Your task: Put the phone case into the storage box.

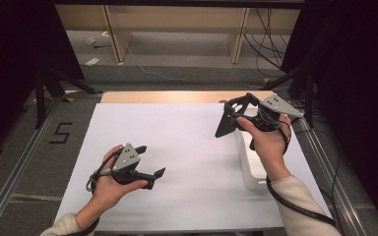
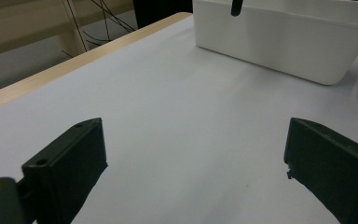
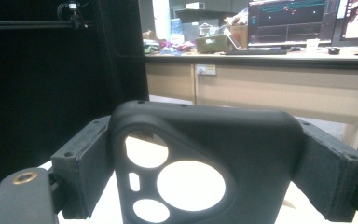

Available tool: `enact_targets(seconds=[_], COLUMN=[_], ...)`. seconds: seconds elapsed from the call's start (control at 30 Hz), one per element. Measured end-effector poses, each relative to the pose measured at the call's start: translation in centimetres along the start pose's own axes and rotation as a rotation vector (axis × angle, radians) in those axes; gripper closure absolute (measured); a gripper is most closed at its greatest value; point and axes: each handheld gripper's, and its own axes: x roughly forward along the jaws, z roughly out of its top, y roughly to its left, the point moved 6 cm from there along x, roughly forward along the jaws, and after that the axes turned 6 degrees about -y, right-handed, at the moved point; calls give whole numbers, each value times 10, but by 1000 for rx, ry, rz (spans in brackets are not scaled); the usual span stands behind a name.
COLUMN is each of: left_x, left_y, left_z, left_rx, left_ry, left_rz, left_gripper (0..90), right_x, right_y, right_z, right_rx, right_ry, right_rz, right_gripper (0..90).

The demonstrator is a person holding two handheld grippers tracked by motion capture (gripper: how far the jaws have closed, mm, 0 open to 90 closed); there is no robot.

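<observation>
My right gripper [image 1: 235,111] is raised over the far end of a white bin [image 1: 248,164] at the table's right side. It is shut on a black phone case [image 1: 225,124] that hangs from the jaws. In the right gripper view, the case [image 3: 205,135] spans the gap between both jaws of the right gripper [image 3: 209,161], and its round camera cut-outs face me. My left gripper [image 1: 150,161] rests low over the white sheet at front left, open with nothing between its fingers. In its own view the left gripper [image 2: 196,158] points toward the bin [image 2: 279,42].
A white sheet [image 1: 177,147] covers the table, with a strip of bare wood [image 1: 177,96] along the far edge. Black curtains and stand legs flank both sides. Wooden shelving and loose cables lie beyond the table. A desk with monitors [image 3: 289,18] stands in the background.
</observation>
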Motion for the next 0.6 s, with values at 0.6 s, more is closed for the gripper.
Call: enact_targets(seconds=[0.6], left_x=[0], left_y=[0], left_z=[0], left_rx=[1], left_ry=[-2], left_rz=[1], left_gripper=[52], right_x=[-4], right_y=[-9], right_z=[4], right_rx=[7], right_ry=[-11], right_rz=[-25], right_gripper=[154])
